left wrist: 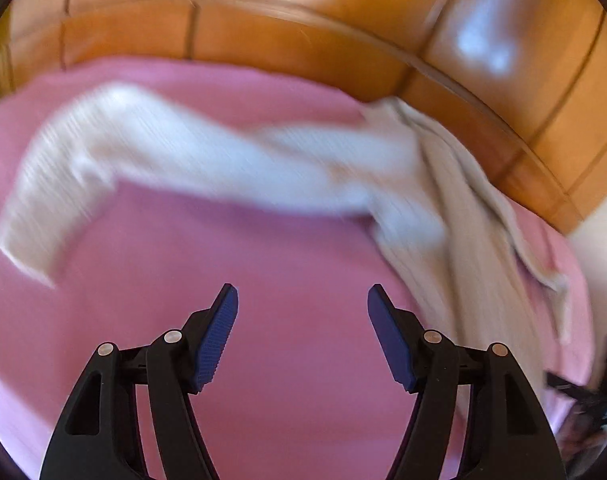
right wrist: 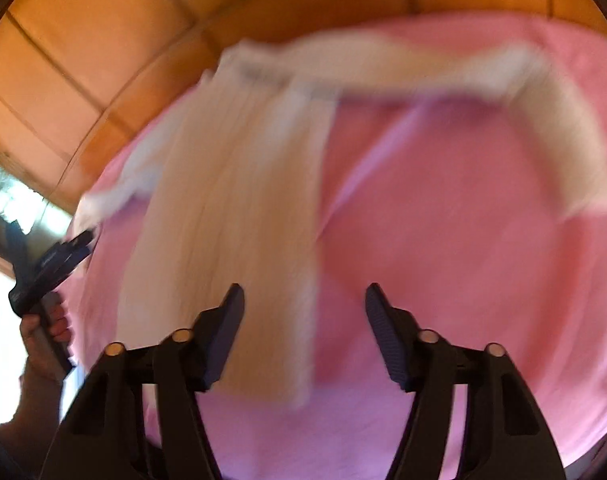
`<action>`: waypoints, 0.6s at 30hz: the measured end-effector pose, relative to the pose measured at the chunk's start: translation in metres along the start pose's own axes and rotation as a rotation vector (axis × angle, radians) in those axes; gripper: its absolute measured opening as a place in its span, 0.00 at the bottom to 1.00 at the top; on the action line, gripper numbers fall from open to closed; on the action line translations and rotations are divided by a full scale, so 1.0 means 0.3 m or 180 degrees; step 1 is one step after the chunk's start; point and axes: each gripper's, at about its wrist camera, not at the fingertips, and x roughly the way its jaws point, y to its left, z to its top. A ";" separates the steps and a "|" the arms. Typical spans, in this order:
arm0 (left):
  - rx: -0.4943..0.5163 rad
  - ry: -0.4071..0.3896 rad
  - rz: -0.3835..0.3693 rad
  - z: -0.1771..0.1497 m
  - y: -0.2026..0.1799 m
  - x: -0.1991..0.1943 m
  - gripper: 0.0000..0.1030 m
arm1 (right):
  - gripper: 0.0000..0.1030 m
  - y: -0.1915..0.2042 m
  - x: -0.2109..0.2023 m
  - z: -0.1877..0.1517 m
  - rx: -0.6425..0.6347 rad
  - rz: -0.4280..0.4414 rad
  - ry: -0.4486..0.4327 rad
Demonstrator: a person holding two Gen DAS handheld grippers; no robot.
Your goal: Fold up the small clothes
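Left wrist view: cream garment (left wrist: 231,160) spread on a pink sheet (left wrist: 287,272), both grippers empty.

The pink sheet covers the work surface, with a wooden panel (left wrist: 303,36) behind it. The garment lies across the far part of the sheet, one sleeve reaching left, its body trailing toward the right edge; motion blur hides its detail. The left gripper (left wrist: 302,300) hovers above bare sheet, fingers spread wide, holding nothing. In the right wrist view, the right gripper (right wrist: 304,300) is likewise spread and empty, its left finger over the garment's lower body.
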 end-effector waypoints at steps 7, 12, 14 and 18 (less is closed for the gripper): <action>-0.0231 0.0388 -0.0578 -0.109 -0.097 0.042 0.56 | 0.06 -0.068 -0.215 0.081 0.0107 -0.0311 -0.0821; -0.0290 0.0653 -0.0897 -0.150 -0.212 0.109 0.45 | 0.06 -0.163 -0.278 0.170 -0.0030 -0.1416 -0.1129; -0.0290 0.0729 -0.0983 -0.163 -0.255 0.121 0.45 | 0.06 -0.200 -0.253 0.185 -0.0045 -0.1642 -0.1124; -0.0282 0.0827 -0.1065 -0.198 -0.355 0.155 0.45 | 0.06 -0.269 -0.167 0.236 0.0016 -0.1739 -0.0951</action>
